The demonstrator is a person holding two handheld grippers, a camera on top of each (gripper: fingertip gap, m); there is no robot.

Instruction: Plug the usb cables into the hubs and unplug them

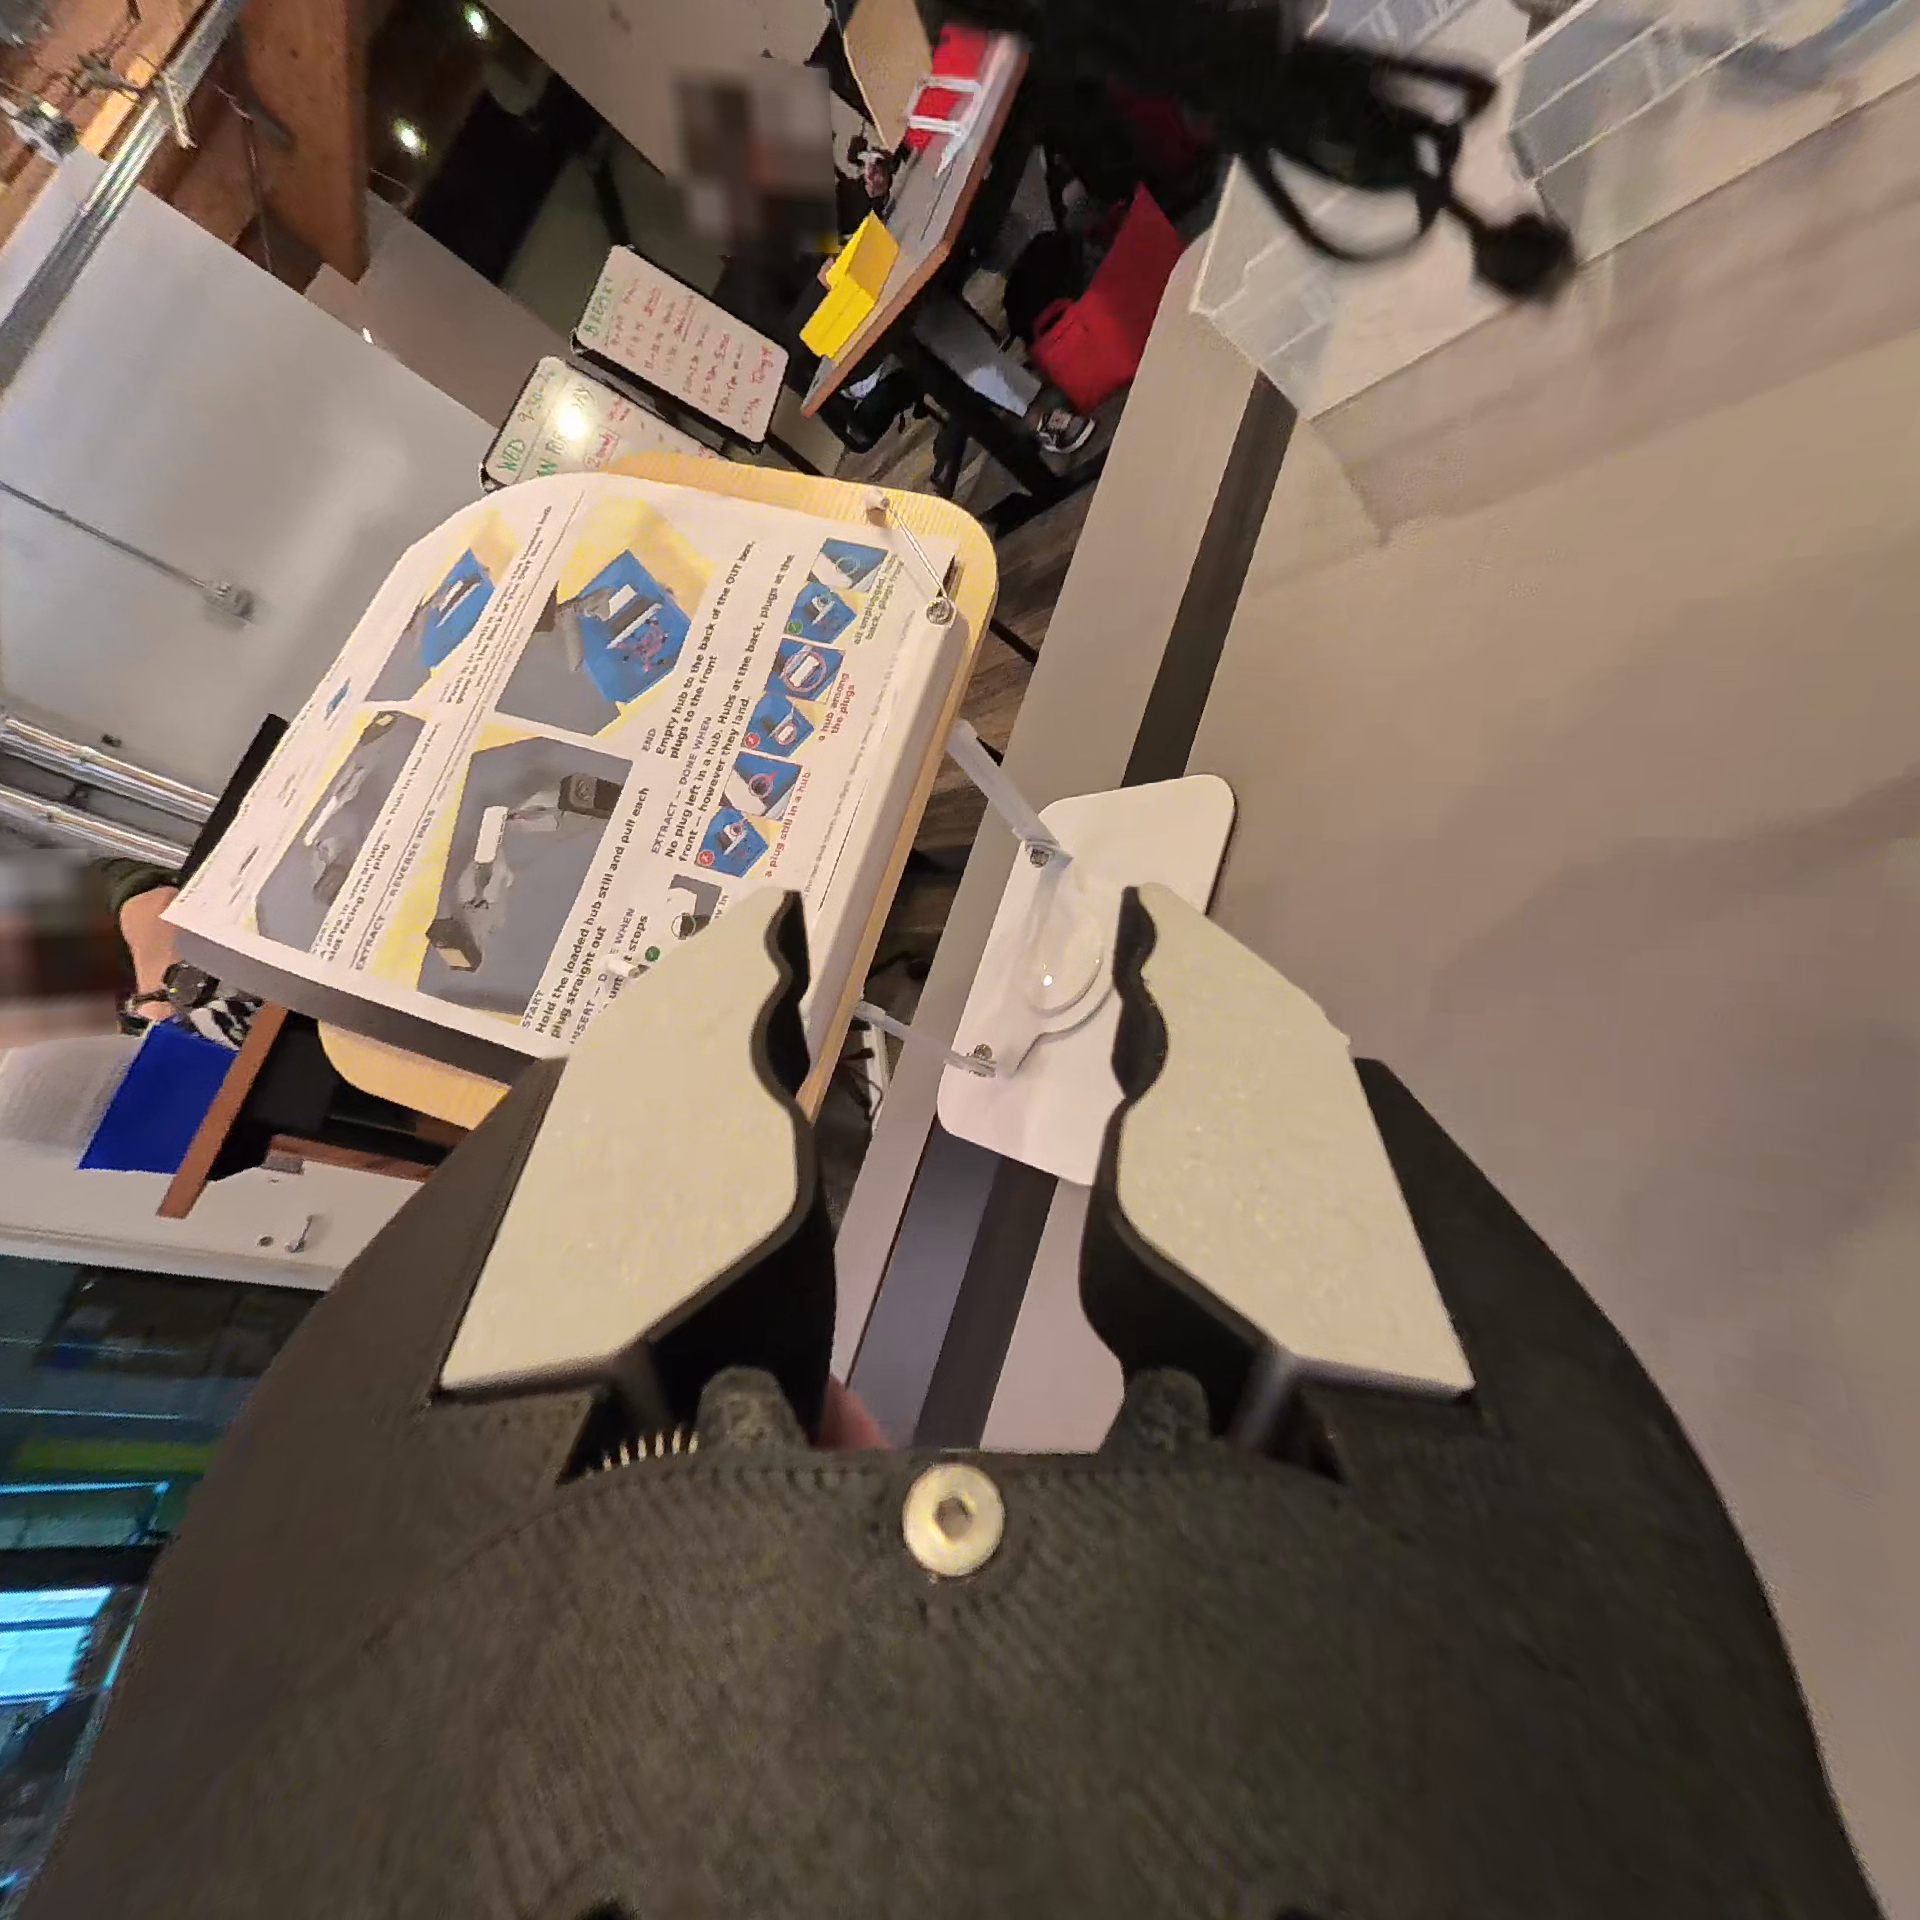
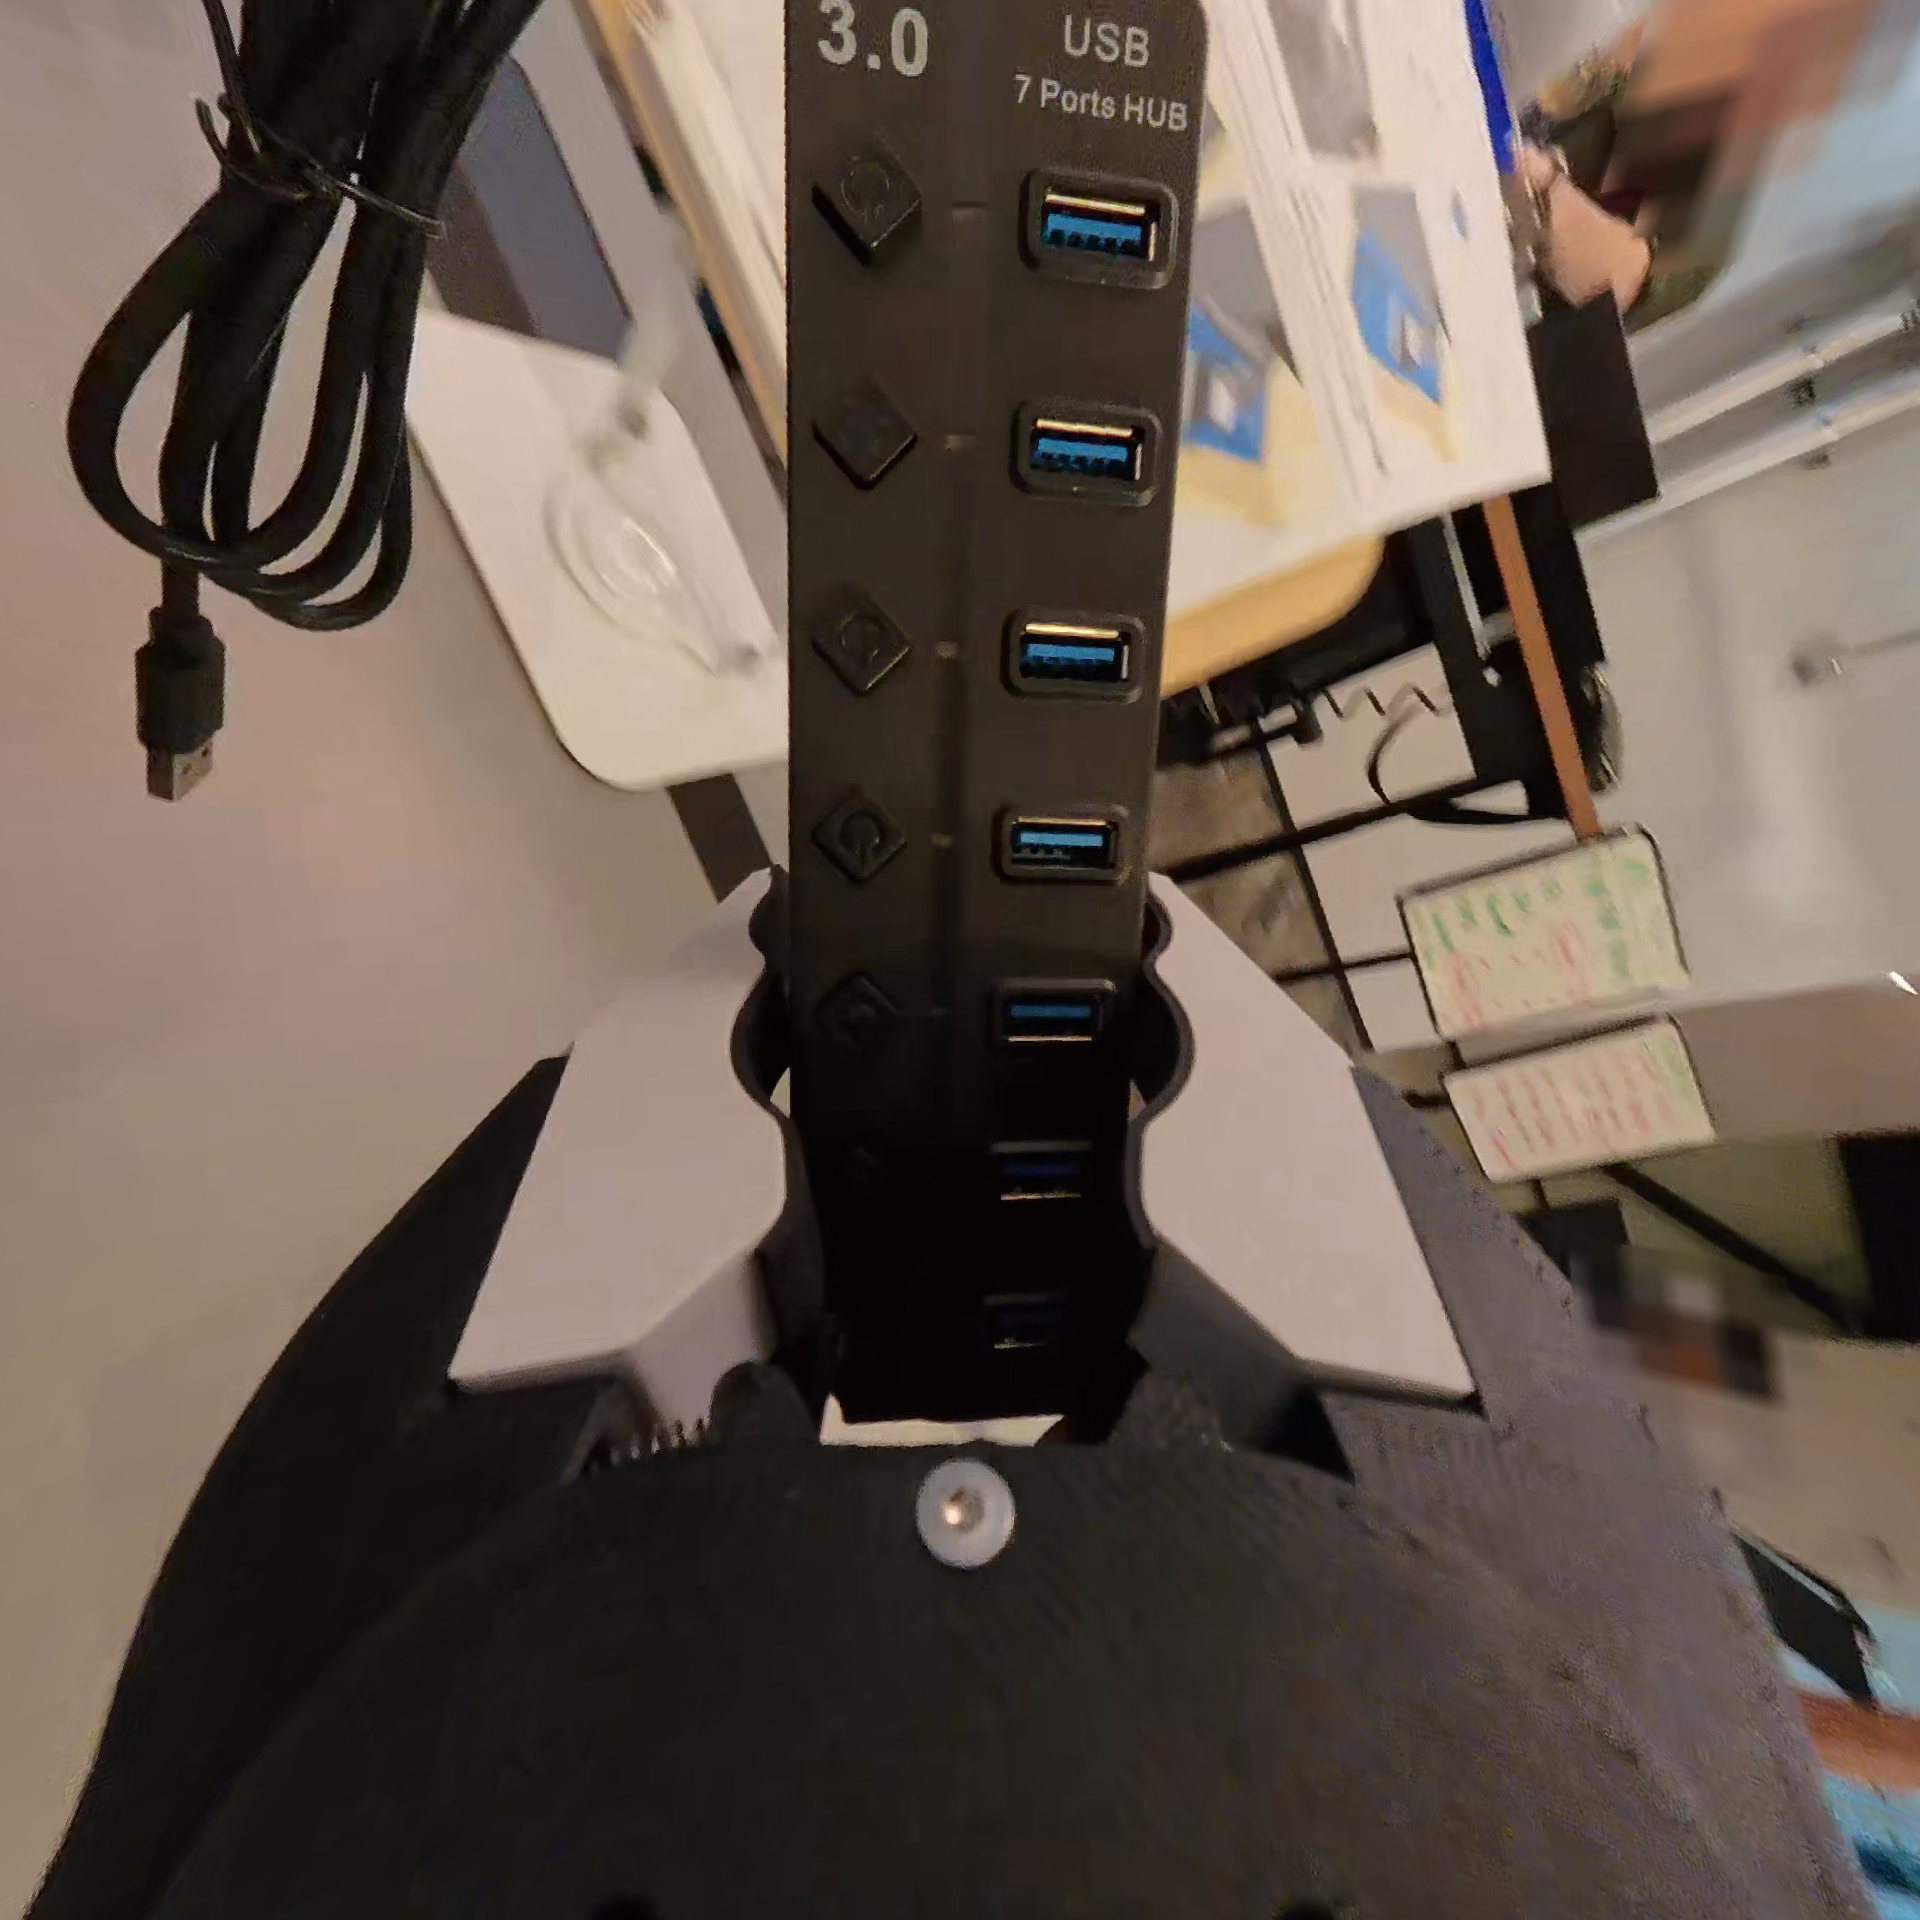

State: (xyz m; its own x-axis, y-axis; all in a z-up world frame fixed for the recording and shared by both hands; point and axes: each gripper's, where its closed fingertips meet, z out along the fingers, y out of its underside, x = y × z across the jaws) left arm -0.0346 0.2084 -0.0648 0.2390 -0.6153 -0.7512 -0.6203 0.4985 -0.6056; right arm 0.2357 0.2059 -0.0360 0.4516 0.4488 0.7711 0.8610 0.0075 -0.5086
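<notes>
A black seven-port hub [image 2: 987,582] is pinched lengthwise between the jaws of the right gripper [image 2: 961,997] and held up above the pale desk [image 2: 312,1039], its row of blue ports turned toward the camera. Every port that can be seen is empty; the two lowest, deep between the jaws, are in shadow but appear empty as well. A bundled black usb cable [image 2: 260,343], tied near its top, hangs to the left of the hub, and its plug [image 2: 179,717] dangles free, well apart from any port.

The jaws of the left gripper [image 1: 961,997] are spread and nothing is held between them. They are aimed over the desk edge toward a white stand base [image 1: 1101,966] and a propped instruction sheet [image 1: 561,748] beyond it. In the left wrist view a blurred dark cable [image 1: 1382,135] is seen at the top, near clear plastic bins [image 1: 1662,135].

No plug is seated in the hub that is shown, so the plugging stage is judged not yet accomplished for this hub, or already undone; which of the two cannot be told. A plug remains to be gripped by the free left gripper and brought to a port.
</notes>
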